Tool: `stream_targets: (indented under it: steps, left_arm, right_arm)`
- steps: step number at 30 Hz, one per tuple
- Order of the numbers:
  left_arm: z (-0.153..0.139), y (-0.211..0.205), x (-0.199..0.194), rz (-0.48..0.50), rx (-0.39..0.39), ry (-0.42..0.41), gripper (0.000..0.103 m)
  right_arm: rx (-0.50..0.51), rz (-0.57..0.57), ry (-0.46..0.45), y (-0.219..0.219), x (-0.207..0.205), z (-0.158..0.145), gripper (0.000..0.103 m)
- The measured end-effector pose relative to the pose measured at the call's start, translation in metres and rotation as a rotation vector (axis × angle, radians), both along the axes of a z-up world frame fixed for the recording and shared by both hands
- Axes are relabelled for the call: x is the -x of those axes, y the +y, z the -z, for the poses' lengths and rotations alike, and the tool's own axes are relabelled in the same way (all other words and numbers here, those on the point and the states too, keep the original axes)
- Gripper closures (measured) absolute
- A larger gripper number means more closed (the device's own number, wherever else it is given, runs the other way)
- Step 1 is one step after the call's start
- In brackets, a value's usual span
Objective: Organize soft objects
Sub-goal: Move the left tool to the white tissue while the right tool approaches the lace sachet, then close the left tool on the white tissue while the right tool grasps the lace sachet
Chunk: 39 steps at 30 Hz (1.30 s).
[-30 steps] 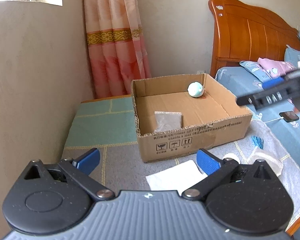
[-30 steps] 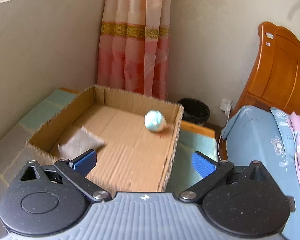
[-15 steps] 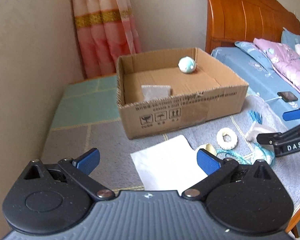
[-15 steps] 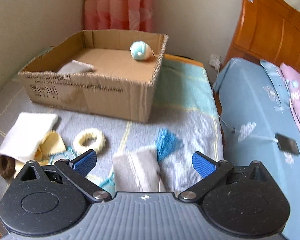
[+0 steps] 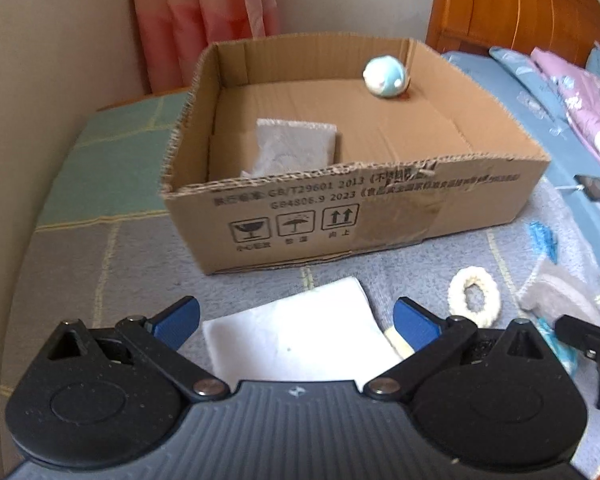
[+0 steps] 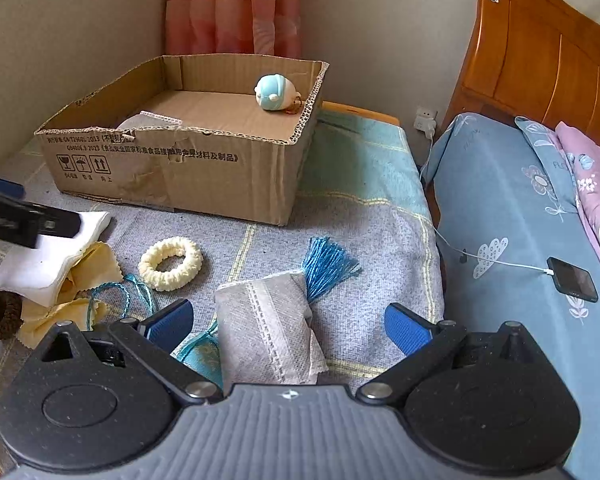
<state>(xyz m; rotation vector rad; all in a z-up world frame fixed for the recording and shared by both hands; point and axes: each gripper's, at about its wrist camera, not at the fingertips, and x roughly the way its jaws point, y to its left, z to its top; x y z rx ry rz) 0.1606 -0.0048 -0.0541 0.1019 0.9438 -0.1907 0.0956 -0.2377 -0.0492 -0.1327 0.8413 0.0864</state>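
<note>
Between the blue pads of our right tongs (image 6: 288,326), which are standing spread wide and gripping nothing, a grey pouch with a lace strip (image 6: 266,332) is lying on the bench (image 6: 352,216); the pads are flanking it without touching it; a blue tassel (image 6: 326,260) is fanning out from behind the pouch, touching its far end. Our left tongs (image 5: 296,320) are likewise standing released and empty, hovering over a white folded cloth (image 5: 296,336) that is lying on the bench's grey and green patchwork cover; in the right wrist view that cloth is resting on a yellow cloth (image 6: 76,280), with a dark brown ring (image 6: 4,314) beside its near end and a thin teal cord (image 6: 116,296) curling next to the yellow fabric. A cream knitted ring (image 6: 170,258) is lying between the cloths and the pouch, apart from both. Farther out, an open cardboard box (image 5: 380,216) is sitting on the bench near the wall; inside it a second grey pouch (image 5: 292,148) is lying near the front left corner, and a pale blue and white plush ball (image 5: 386,76) is resting by the far right wall. Beyond the bench, a bed with a blue sheet (image 6: 512,216) is carrying a phone (image 6: 572,280) on a white cable.
</note>
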Motion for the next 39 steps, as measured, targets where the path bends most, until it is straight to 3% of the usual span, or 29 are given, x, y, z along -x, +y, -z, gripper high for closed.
stream_targets:
  steps: [5, 14, 24, 35, 39]
  left_arm:
    - [0.011, -0.002, -0.001, -0.019, -0.086, 0.034, 0.0]
    - [0.009, 0.03, 0.027, -0.052, -0.107, 0.045, 0.0]
    - [0.013, 0.051, 0.045, -0.073, -0.03, 0.05, 0.0]
    - [0.014, 0.056, 0.046, -0.067, 0.001, 0.039, 0.0]
    - [0.015, 0.055, 0.042, -0.055, 0.002, 0.035, 0.0]
  right_arm:
    - [-0.006, -0.001, 0.004, -0.005, -0.001, 0.001, 0.0]
    - [-0.017, -0.022, -0.002, -0.004, -0.001, 0.002, 0.0]
    - [-0.038, -0.04, 0.012, -0.006, -0.003, 0.008, 0.0]
    - [-0.048, -0.126, 0.048, 0.001, -0.007, 0.014, 0.028]
    - [-0.068, -0.105, 0.055, -0.003, -0.008, 0.014, 0.029]
